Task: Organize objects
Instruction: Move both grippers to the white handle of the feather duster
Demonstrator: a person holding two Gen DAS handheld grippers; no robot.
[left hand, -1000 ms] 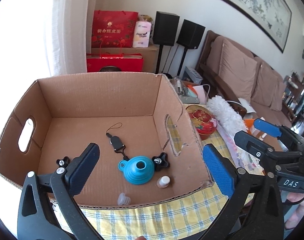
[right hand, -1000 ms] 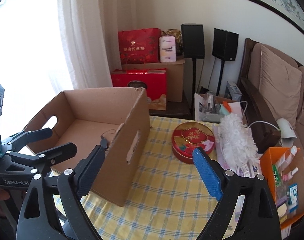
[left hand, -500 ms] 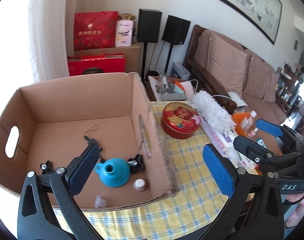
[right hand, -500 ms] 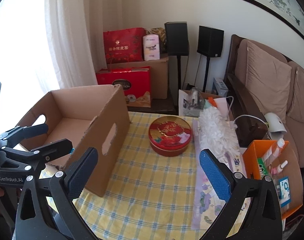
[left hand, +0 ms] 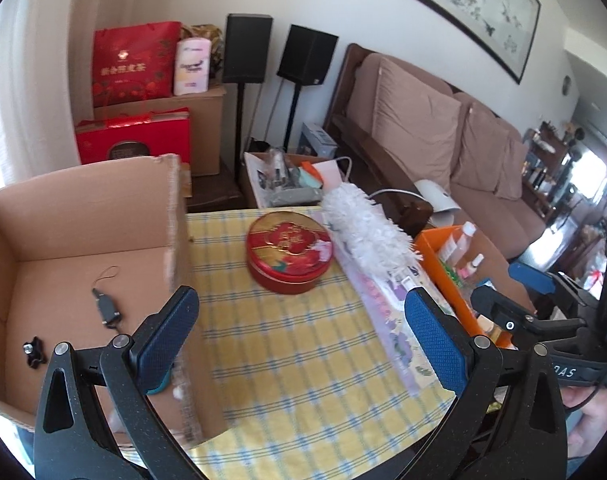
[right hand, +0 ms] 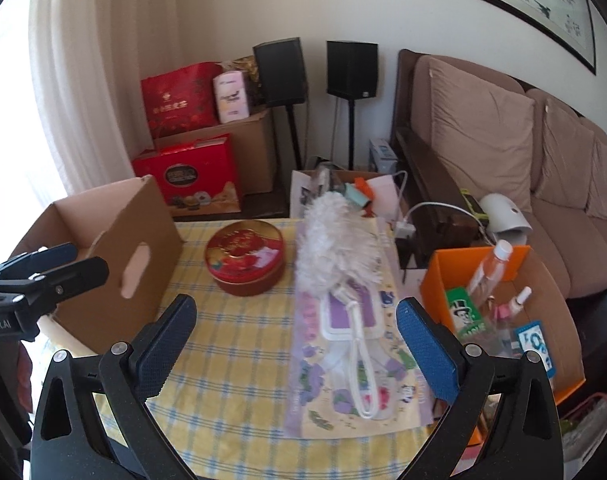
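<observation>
- Turning away from the cardboard box (left hand: 83,216), we now look more at the desk (left hand: 287,344) than one second ago, when the left view was filled with the inside of the box.
- We hold the left tongs (left hand: 299,336) wide apart and empty, above the yellow checked cloth, near the box wall.
- We hold the right tongs (right hand: 295,340) wide and empty too, over the flat pastel packet (right hand: 343,360) where the white duster (right hand: 335,248) lies.
- In the box we see only a black key fob (left hand: 107,308) and a small black knob (left hand: 33,354); the other small things are now hidden behind the left tongs or out of view.
- Still outside the box are the red round tin (left hand: 289,256), the duster and the orange tray (right hand: 499,304) with bottles.
- We judge that one placing is finished and the next pick begins; the tin or the duster seems the nearest candidate, but we cannot say which.
</observation>
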